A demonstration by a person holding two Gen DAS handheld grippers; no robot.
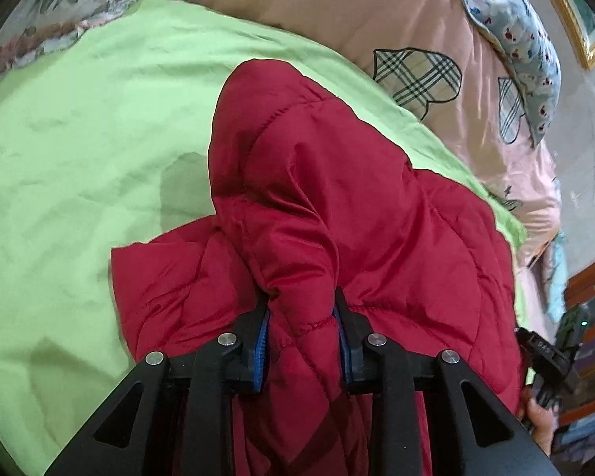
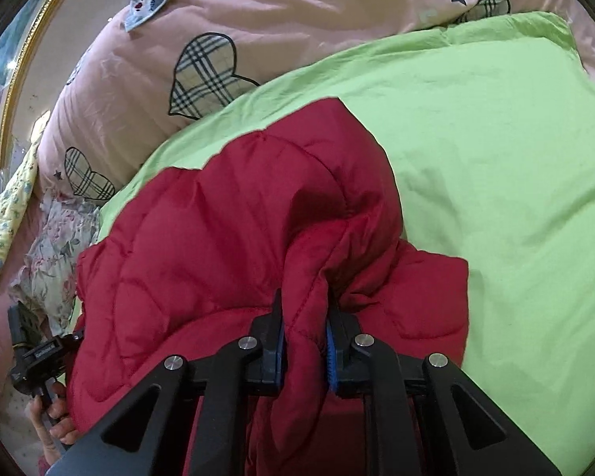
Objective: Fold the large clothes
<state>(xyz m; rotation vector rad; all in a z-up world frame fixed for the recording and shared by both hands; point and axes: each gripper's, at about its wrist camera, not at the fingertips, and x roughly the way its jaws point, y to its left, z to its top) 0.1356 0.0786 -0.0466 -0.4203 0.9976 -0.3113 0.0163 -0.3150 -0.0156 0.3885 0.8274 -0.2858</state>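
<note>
The red jacket (image 1: 337, 206) is clamped by both the left claw (image 1: 302, 309) and right claw (image 2: 303, 309), its bulk draped ahead over the green sheet (image 1: 79, 139).

- The quilted jacket (image 1: 337, 218) is seen in deep red.
- The sheet (image 1: 99, 139) is seen in plain lime green.
- The quilt (image 2: 146, 79) is coloured pale pink, printed with plaid hearts and small dark stars.
- The grippers' pads (image 1: 261, 351) are coloured blue, on black frames.

No wording can be read with certainty. The black plastic gripper body (image 1: 545, 347) at the left wrist view's right edge bears small pale characters, too blurred. The black plastic gripper body (image 2: 45, 353) at the right wrist view's left edge carries a small illegible label.
</note>
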